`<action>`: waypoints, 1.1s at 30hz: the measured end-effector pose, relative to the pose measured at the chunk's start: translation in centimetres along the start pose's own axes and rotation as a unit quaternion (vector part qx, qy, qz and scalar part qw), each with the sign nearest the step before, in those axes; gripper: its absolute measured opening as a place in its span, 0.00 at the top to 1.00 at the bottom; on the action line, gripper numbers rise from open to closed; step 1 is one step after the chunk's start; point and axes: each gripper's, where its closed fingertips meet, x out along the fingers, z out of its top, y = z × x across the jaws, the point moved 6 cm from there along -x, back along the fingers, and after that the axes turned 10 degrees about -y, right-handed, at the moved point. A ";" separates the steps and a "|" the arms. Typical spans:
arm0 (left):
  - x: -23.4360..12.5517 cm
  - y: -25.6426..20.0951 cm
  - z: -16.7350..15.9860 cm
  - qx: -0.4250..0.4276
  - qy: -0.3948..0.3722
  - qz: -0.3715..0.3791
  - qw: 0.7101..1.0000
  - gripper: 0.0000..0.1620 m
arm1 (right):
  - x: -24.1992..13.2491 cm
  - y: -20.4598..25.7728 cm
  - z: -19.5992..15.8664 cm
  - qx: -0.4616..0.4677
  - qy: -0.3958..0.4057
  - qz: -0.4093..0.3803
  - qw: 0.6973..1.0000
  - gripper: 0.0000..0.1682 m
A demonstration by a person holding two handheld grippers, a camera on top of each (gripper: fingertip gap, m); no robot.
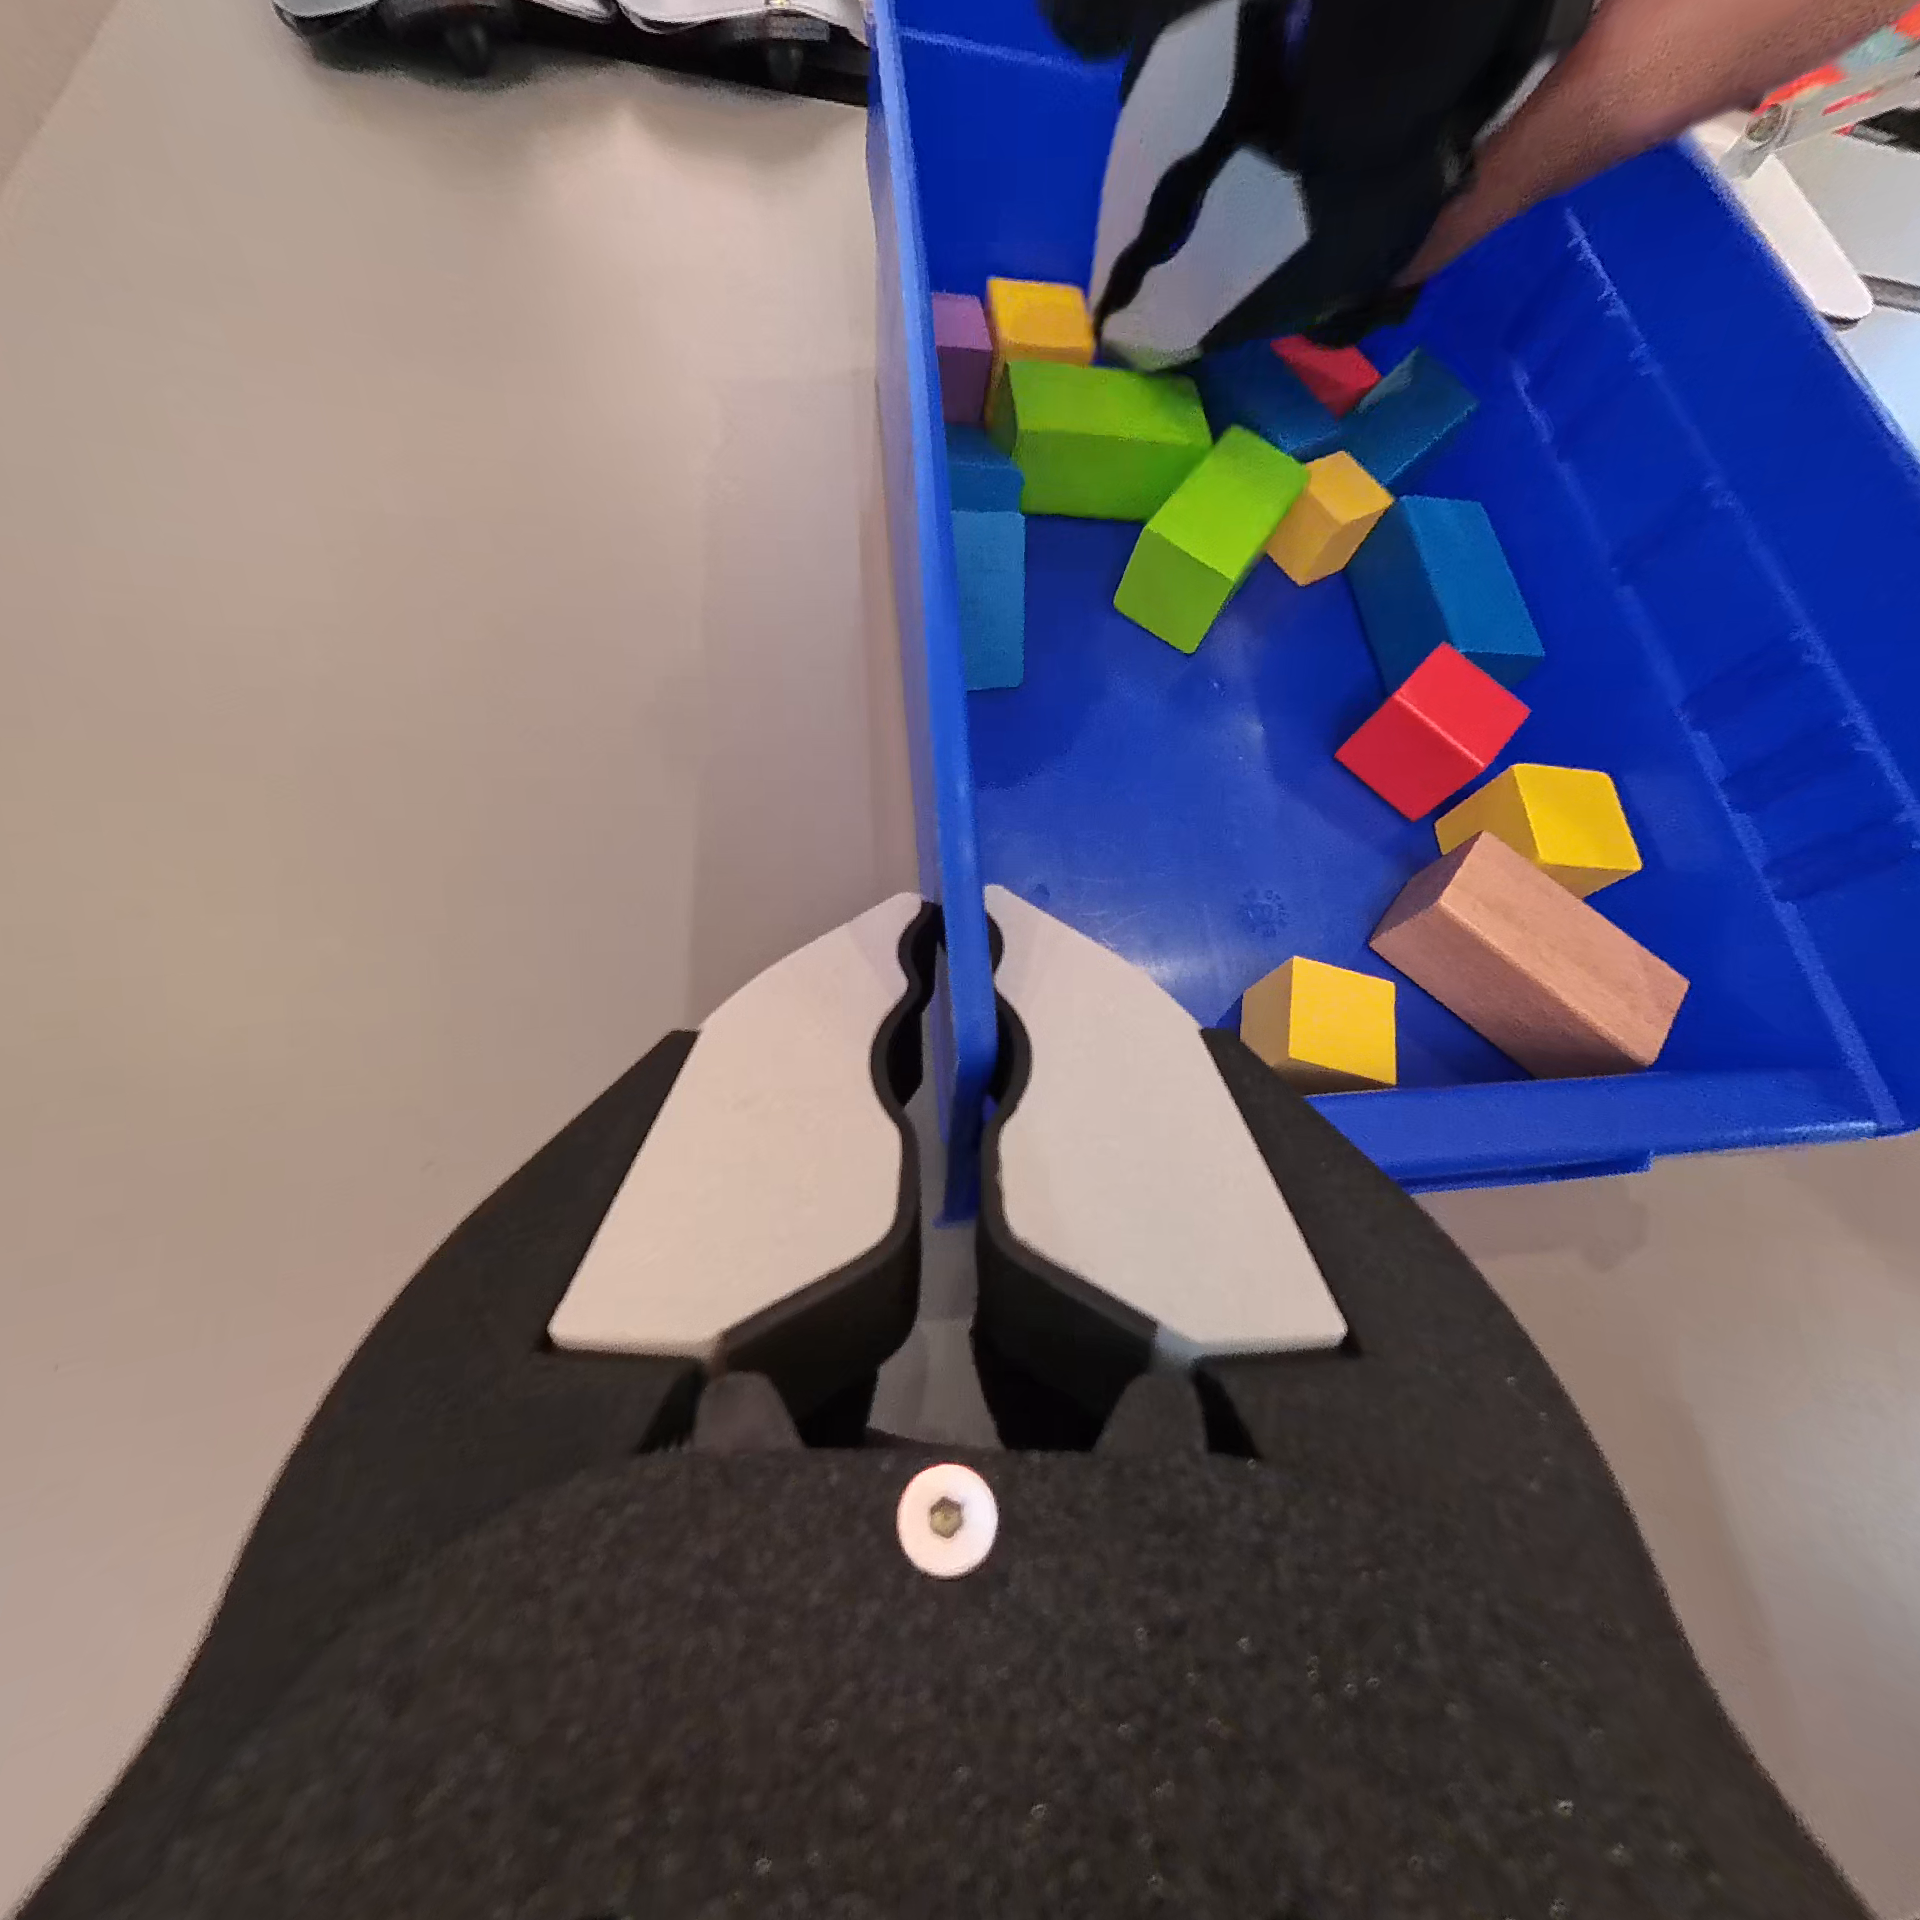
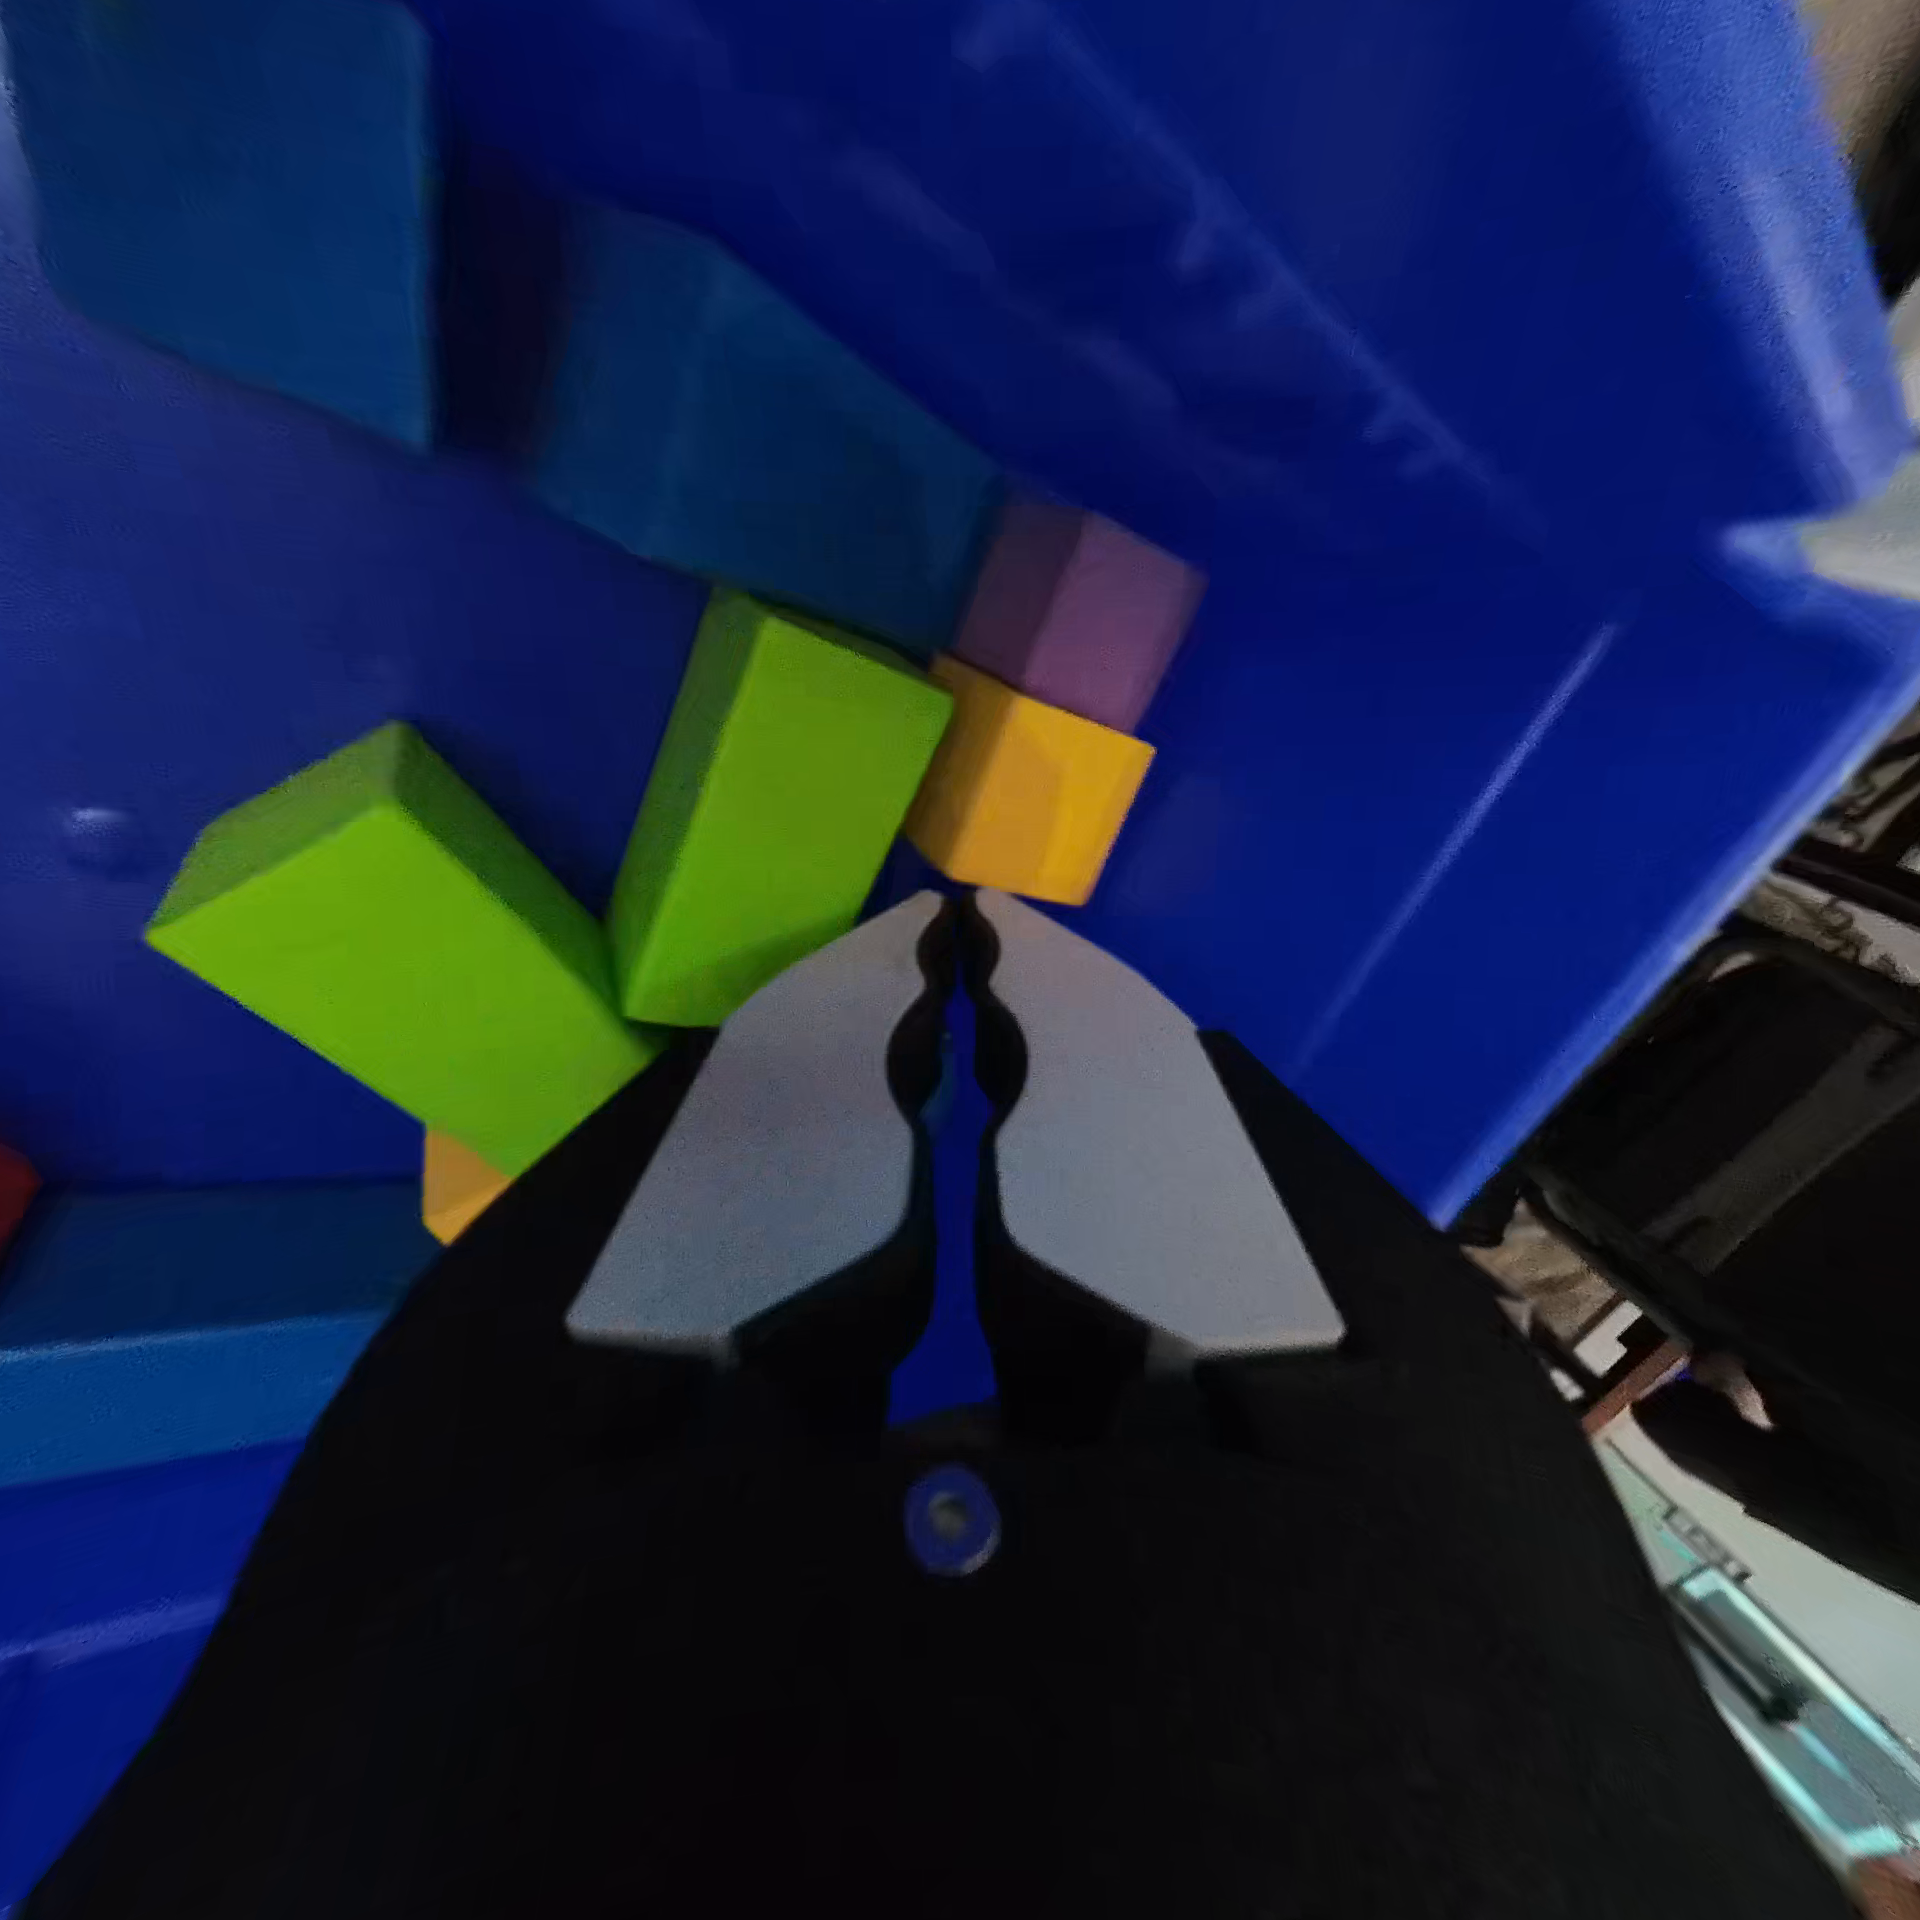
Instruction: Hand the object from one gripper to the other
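A blue plastic bin (image 1: 1714,582) tilts on a pale table and holds several coloured wooden blocks. My left gripper (image 1: 961,920) is shut on the bin's near-left wall, which stands between its fingers. My right gripper (image 1: 1143,348) reaches down into the far end of the bin. In the right wrist view it (image 2: 958,909) is shut and empty, its tips right at a yellow cube (image 2: 1029,790). A purple cube (image 2: 1081,613) sits behind that cube. Two green blocks (image 2: 769,800) (image 2: 395,935) lie to its left.
Nearer in the bin lie a brown block (image 1: 1527,956), yellow cubes (image 1: 1320,1023), a red cube (image 1: 1434,727) and blue blocks (image 1: 1444,592). A person's forearm (image 1: 1621,114) crosses the far rim. A black object (image 1: 571,42) lies on the table (image 1: 416,623) beyond.
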 end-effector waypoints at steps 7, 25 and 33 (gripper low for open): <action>0.0 -0.1 0.0 -0.002 -0.002 0.001 1.000 0.97 | -3.5 4.9 3.3 -0.104 -0.080 0.099 0.986 0.88; 0.0 -0.3 -0.1 0.004 0.002 0.004 1.000 0.97 | -4.7 2.8 0.4 -0.004 -0.090 0.175 0.980 0.98; 0.0 -0.3 -0.1 0.004 0.002 0.002 1.000 0.97 | -3.4 1.3 -6.0 -0.013 0.180 0.119 0.976 0.92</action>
